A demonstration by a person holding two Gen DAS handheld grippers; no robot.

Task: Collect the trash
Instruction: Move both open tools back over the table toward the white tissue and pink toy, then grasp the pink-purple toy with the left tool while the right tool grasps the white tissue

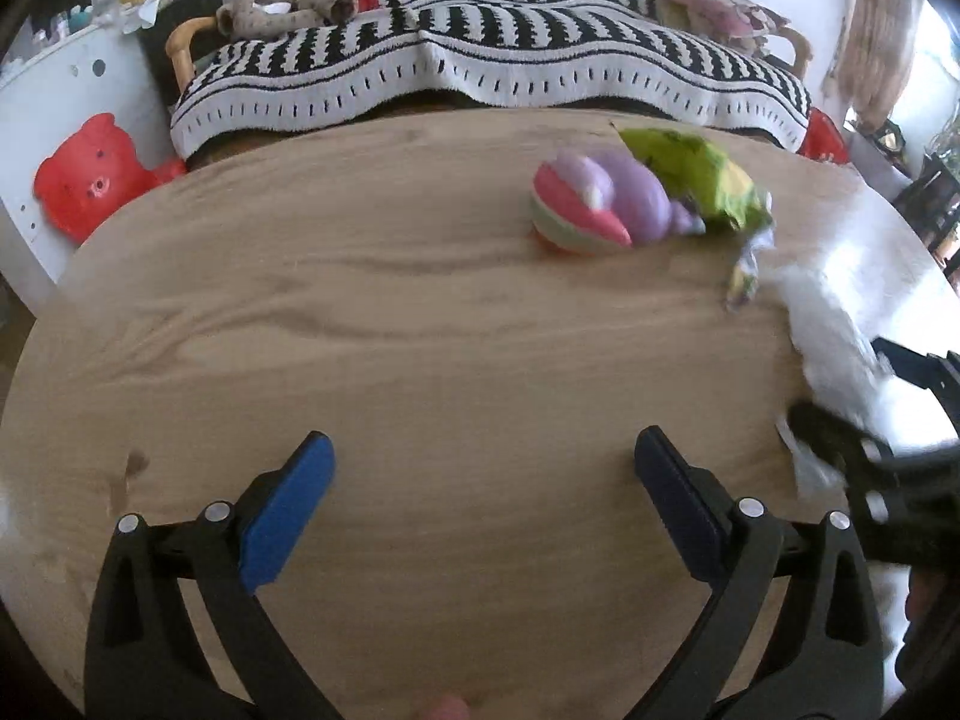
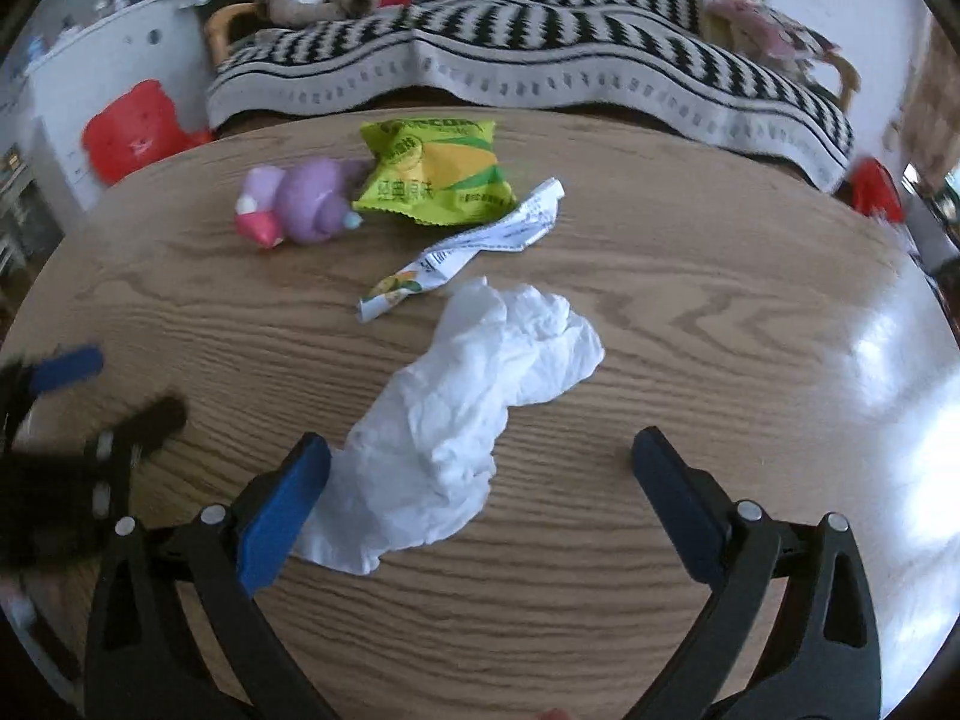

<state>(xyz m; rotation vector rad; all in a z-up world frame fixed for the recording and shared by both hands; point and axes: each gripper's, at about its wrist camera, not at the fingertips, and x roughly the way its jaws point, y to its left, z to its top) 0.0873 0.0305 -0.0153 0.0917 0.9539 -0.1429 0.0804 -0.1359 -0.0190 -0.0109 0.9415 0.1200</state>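
White crumpled tissue (image 2: 456, 420) is seen lying on the wooden table (image 2: 690, 324), its near end reaching between the spread fingers of the right gripper (image 2: 480, 468) and touching the inner face of the left-hand blue pad (image 2: 282, 516); nothing is clamped, and the jaws are held wide. Just beyond the tissue, a torn strip of wrapper (image 2: 474, 246) is laid diagonally, and behind that a yellow-green snack bag (image 2: 435, 177) is found near the far edge, touching a purple and pink toy (image 2: 300, 204) at its left. The left gripper (image 1: 483, 480) is shown over bare wood with its jaws also wide and nothing between them; from its camera the same toy (image 1: 606, 204) and snack bag (image 1: 702, 180) are seen ahead to the right, and the tissue (image 1: 834, 348) is glimpsed, blurred, at the right edge. Behind the table a black-and-white striped blanket (image 2: 540, 60) is draped over a seat, and a red bear-shaped object (image 1: 90, 177) is set at the far left
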